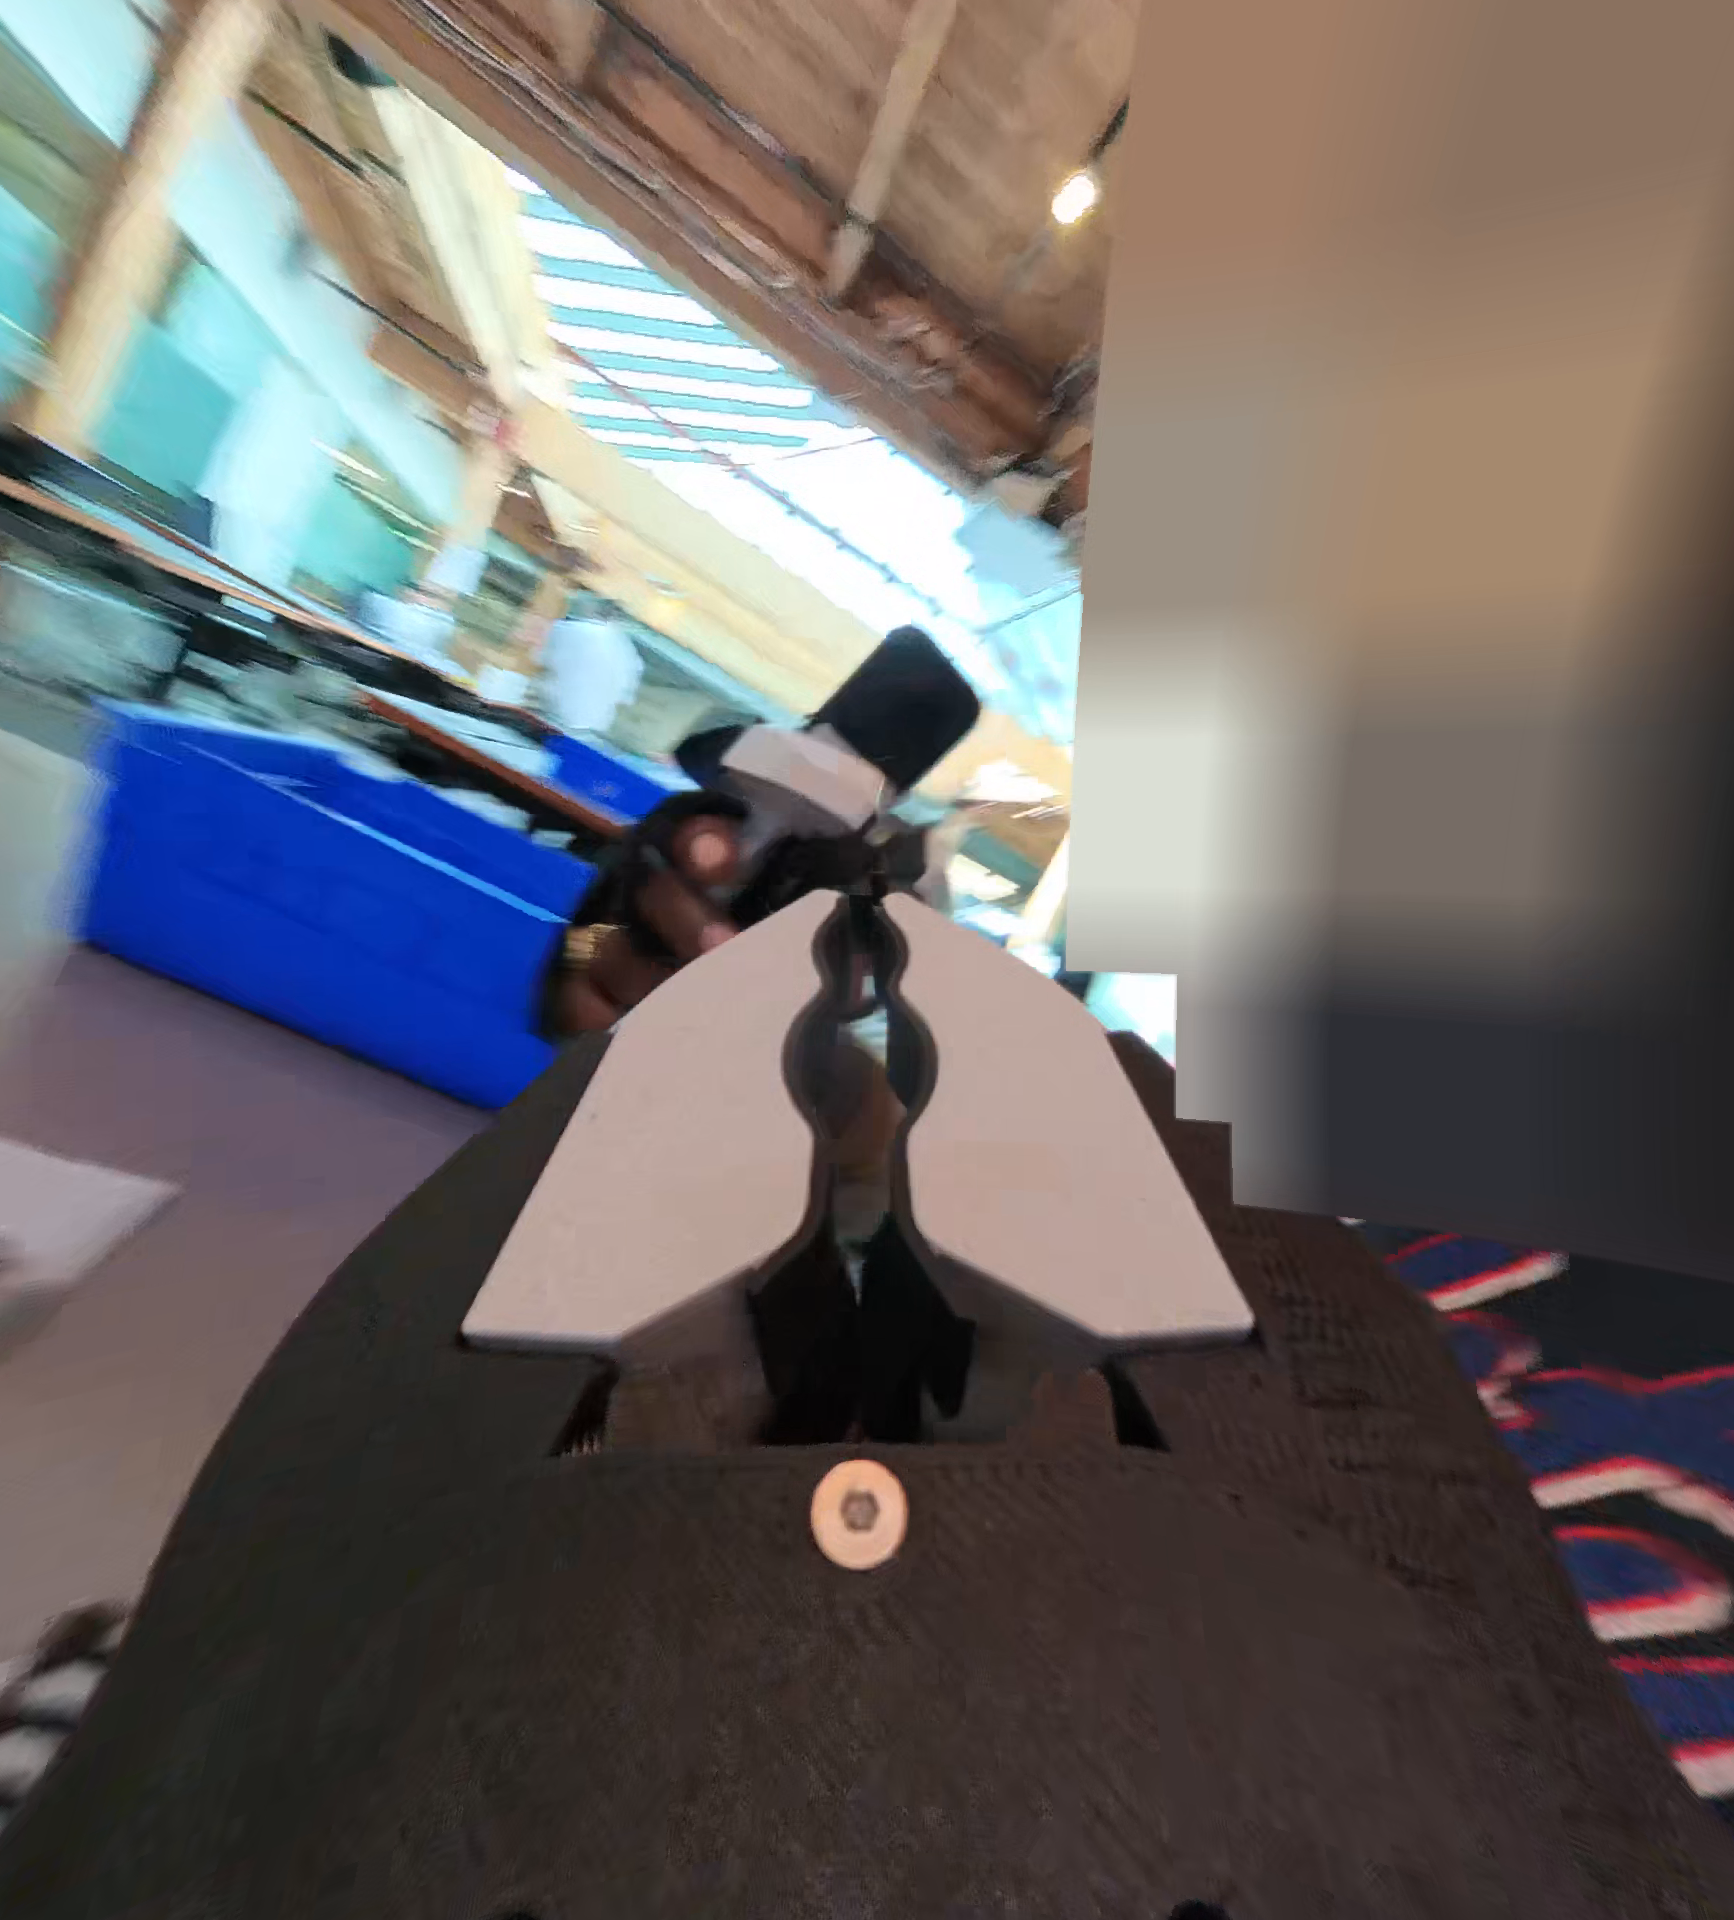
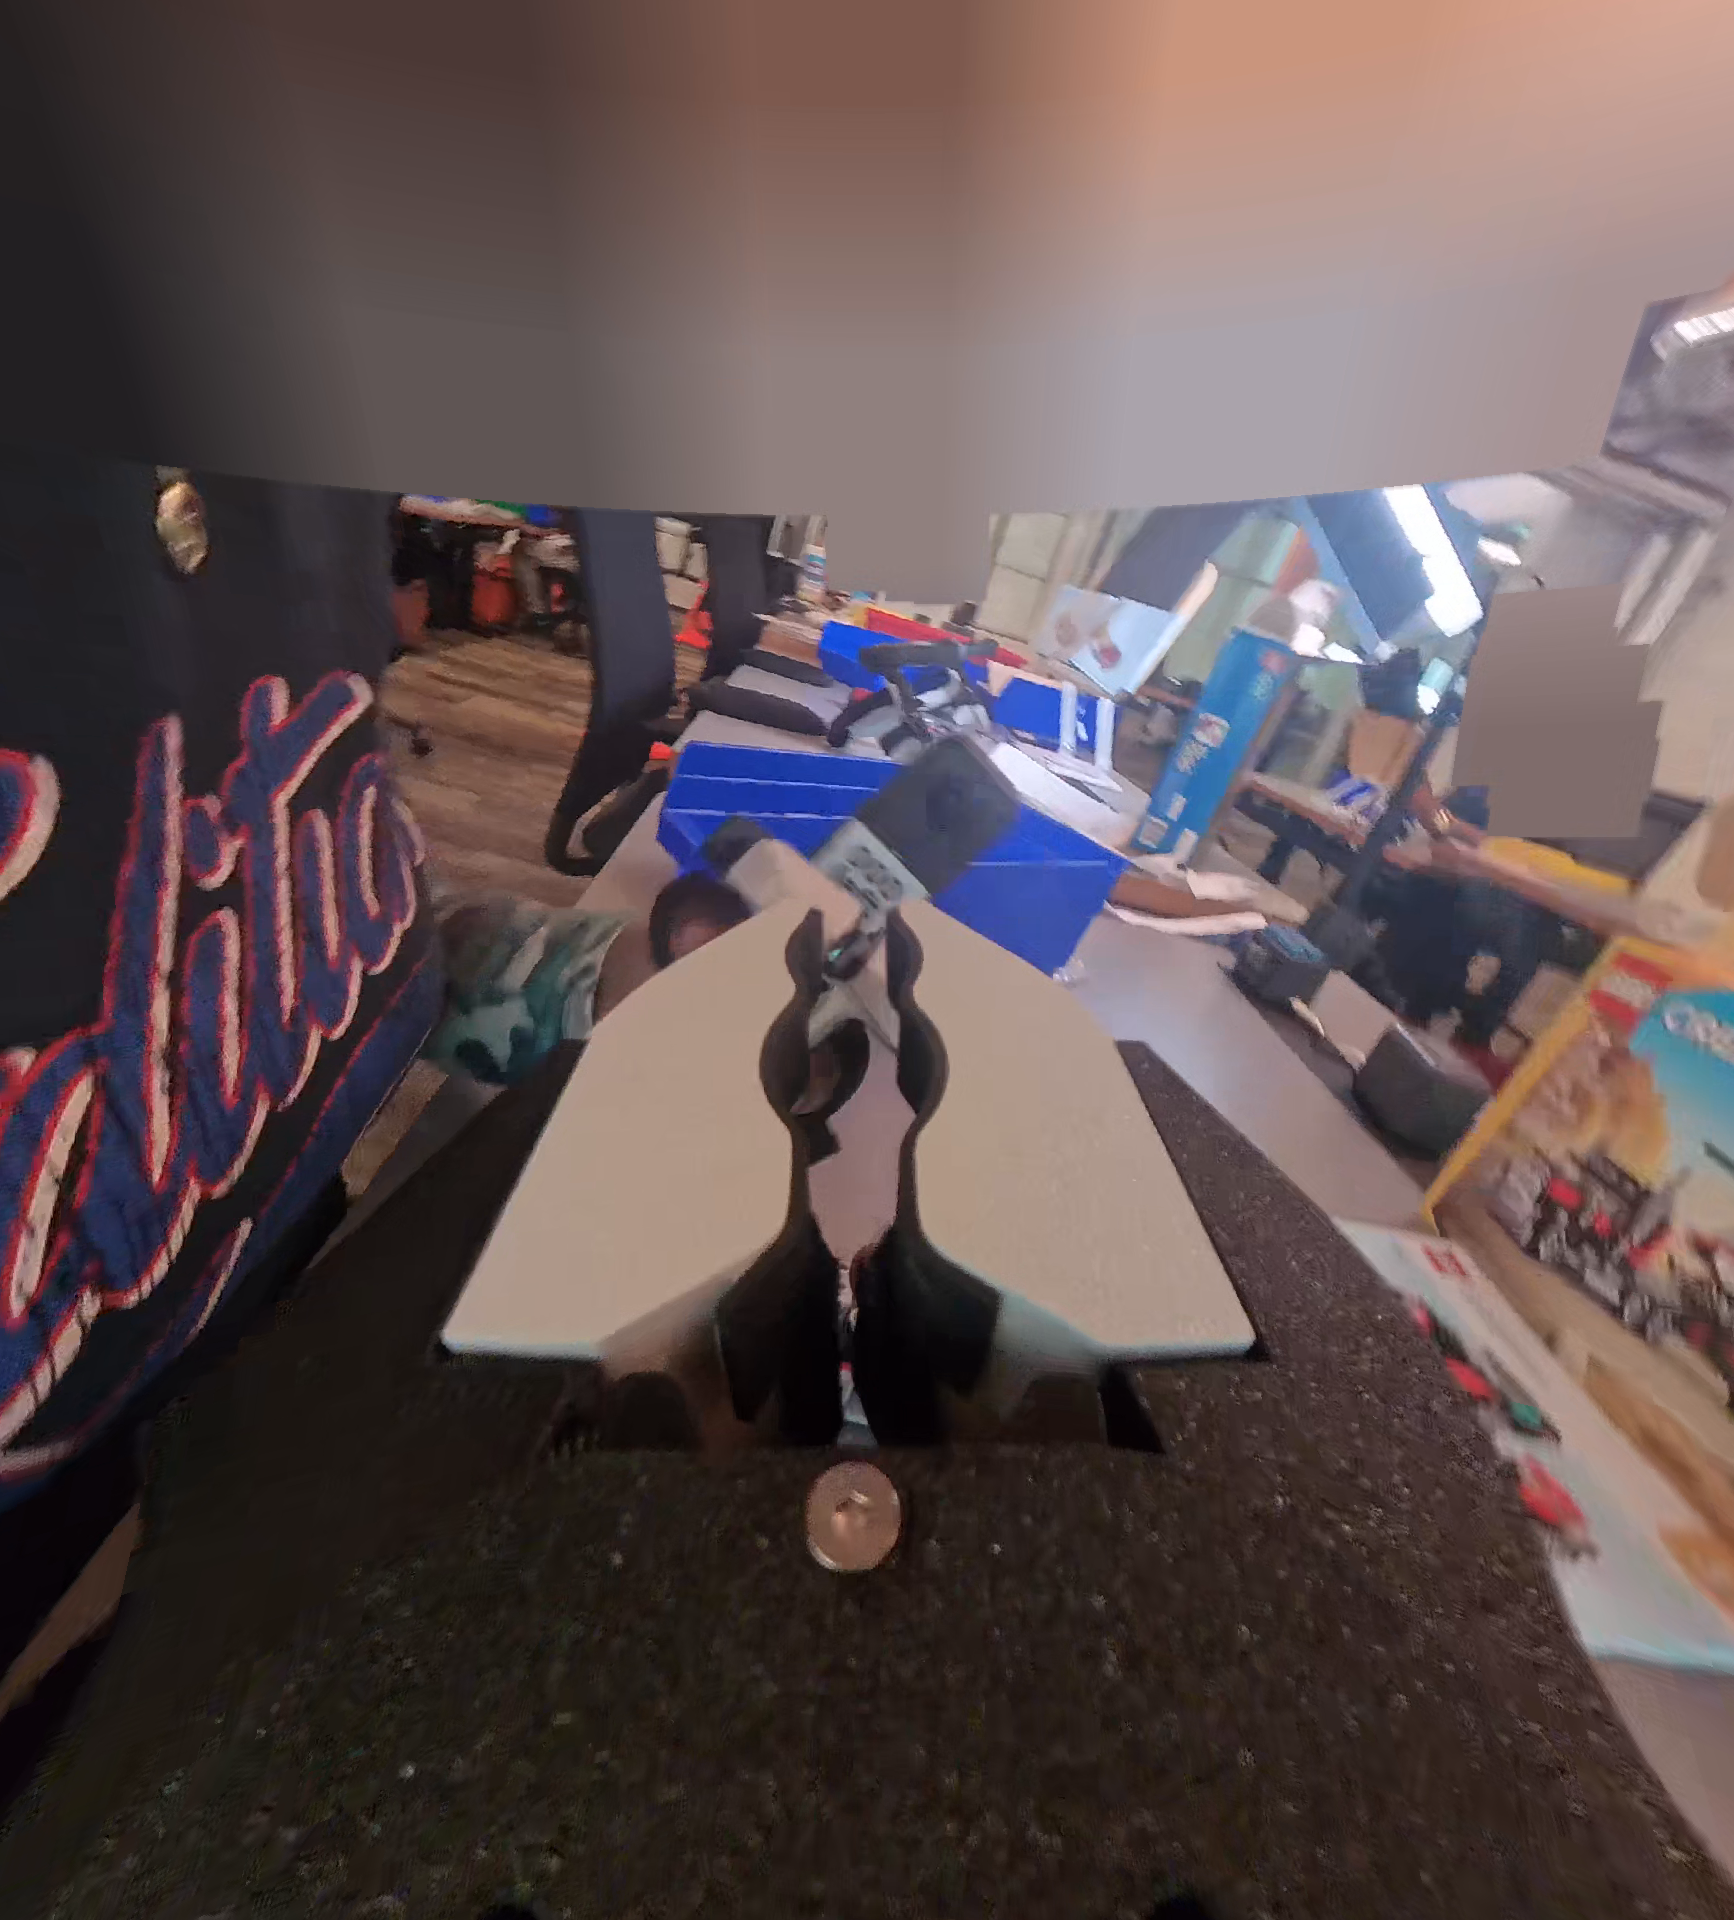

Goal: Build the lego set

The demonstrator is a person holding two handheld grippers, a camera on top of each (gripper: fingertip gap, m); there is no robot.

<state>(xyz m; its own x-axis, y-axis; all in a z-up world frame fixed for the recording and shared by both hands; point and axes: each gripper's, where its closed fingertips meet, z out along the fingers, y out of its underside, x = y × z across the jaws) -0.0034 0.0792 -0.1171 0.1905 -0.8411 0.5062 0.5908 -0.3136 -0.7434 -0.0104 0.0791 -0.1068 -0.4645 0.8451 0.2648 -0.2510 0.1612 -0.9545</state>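
Observation:
Both grippers are raised above the table and point at each other, tip to tip. In the left wrist view my left gripper [image 1: 859, 912] has its white fingers [image 1: 707, 1122] almost closed on a thin dark lego part [image 1: 868, 961]. The right gripper [image 1: 847, 774], held in a hand, faces it just beyond. In the right wrist view my right gripper [image 2: 850, 928] is closed on a small dark and white lego part [image 2: 840, 971]. The left gripper [image 2: 904, 831] meets it at the tips. Blur hides the parts' shape and whether they are joined.
A blue bin [image 1: 323, 883] stands on the grey table [image 1: 219, 1070]; it also shows in the right wrist view [image 2: 998, 883]. The lego box [image 2: 1673, 1195] and an open instruction booklet [image 2: 1569, 1507] lie at the right. A person's dark jacket with embroidered lettering [image 2: 115, 987] is close at the left. My left and right fingertips are right by each other.

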